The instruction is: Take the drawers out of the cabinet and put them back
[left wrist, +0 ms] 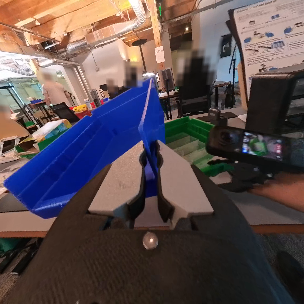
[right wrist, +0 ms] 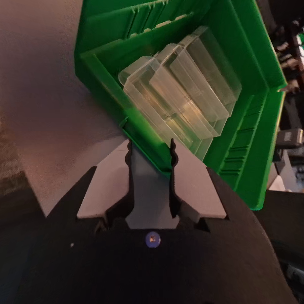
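While the left tool [left wrist: 150, 158] is clamped on the blue drawer [left wrist: 79, 154] wall, holding it tilted above the worktop [left wrist: 271, 213], the right tool [right wrist: 150, 158] gapes around the green drawer [right wrist: 238, 148] rim beside it. Both drawers look out; next, carrying blue back to the cabinet [left wrist: 276, 102] beyond the green drawer needs levelling.

Open workshop hall. Exposed timber ceiling [left wrist: 54, 14], silver ducts [left wrist: 139, 14] running beneath. White walls, paper notice on wooden post [left wrist: 155, 32]. Black office chairs [left wrist: 194, 102] at desks. Glass partition [left wrist: 21, 88] far left, bright daylight there. Grey tabletop [left wrist: 271, 215] near.
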Demonstrator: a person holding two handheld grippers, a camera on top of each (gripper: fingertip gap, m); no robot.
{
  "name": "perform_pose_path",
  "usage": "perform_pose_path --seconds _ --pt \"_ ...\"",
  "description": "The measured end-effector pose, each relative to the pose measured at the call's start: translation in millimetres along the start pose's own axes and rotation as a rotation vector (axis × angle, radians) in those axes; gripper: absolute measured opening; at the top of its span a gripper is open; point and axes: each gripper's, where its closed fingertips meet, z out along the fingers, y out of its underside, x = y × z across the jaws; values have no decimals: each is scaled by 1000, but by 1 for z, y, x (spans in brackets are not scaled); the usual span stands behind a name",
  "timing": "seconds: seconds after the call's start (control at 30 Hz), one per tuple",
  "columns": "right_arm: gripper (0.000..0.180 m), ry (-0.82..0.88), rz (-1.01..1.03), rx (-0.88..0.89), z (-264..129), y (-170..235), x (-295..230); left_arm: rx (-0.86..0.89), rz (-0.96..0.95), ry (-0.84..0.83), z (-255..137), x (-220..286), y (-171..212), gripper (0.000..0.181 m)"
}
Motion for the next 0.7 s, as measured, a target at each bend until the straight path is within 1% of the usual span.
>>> perform_pose_path --seconds 0.03,0.07,0.13,0.17,0.23,0.33,0.47,0.57,0.7 --pt "45 25 17 -6 3 -6 0 -10 0 -5 1 -1 3 4" --pt "43 26 33 9 0 -13 -2 -18 5 -7 1 -2 6 4" --pt "50 -12 57 94 -22 -24 -8 -19 12 -4 0 -5 7 4" --pt "52 -34 59 136 -39 -23 -10 -9 4 -1 -2 -7 5 4" --pt "56 -91 82 205 -79 -6 -9 15 -12 26 -6 -7 -1 4" --pt "60 -160 152 264 -138 45 6 64 -36 81 -12 2 -15 3" --pt "65 -121 290 263 -209 136 54 115 -59 202 -27 41 -45 3" --pt "64 -70 373 265 -259 196 90 166 -51 314 -44 95 -77 3" --pt "63 74 454 240 -329 258 149 265 61 537 -77 196 -113 3"
